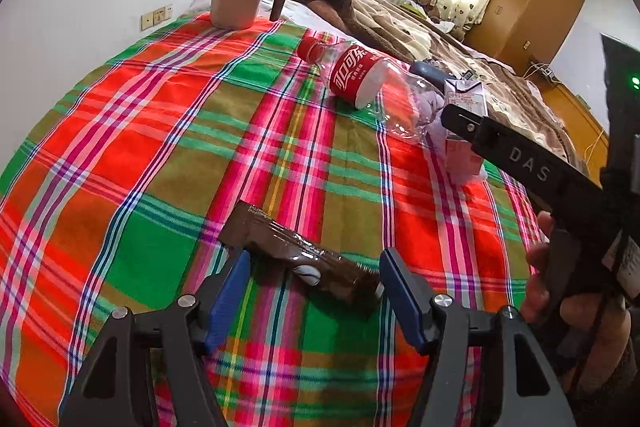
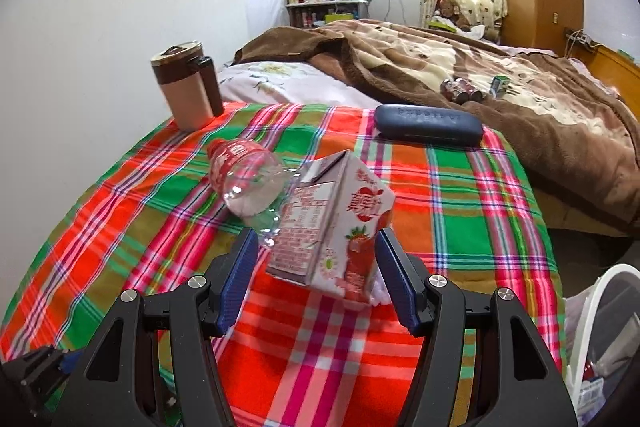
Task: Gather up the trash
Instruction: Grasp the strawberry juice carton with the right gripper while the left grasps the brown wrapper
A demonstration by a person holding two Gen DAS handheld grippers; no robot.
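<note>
Surface: a counter draped in a red, green and pink plaid cloth (image 1: 132, 155) carries all the litter; it stands right against a bed with a brown plush blanket (image 2: 500, 83).
Left gripper (image 1: 314, 269): jaws open, straddling the near end of a flat brown foil snack wrapper (image 1: 296, 255) that lies on the cloth. The blue pads do not appear to press on it, so it reads as lined up for a pinch, not yet held.
Right gripper (image 2: 316, 251): jaws open around a pink-and-white strawberry milk carton (image 2: 340, 223). The carton is tilted, leaning against a crumpled clear plastic cola bottle with a red label and cap (image 2: 244, 179); gaps show on both sides of it, so no grip yet.
Why two at once: each hand addresses its own piece, probably so both go to the bin in one trip.
Bin: a white-rimmed basket (image 2: 600, 291) sits low at the right of the right wrist view, beside the counter, some rubbish already inside.
Likely not trash: a tan and brown lidded mug (image 2: 186, 87) standing upright and a dark blue hard glasses case (image 2: 428, 127) at the counter's far edge.
Risk: moving the carton may set the bottle rolling.
</note>
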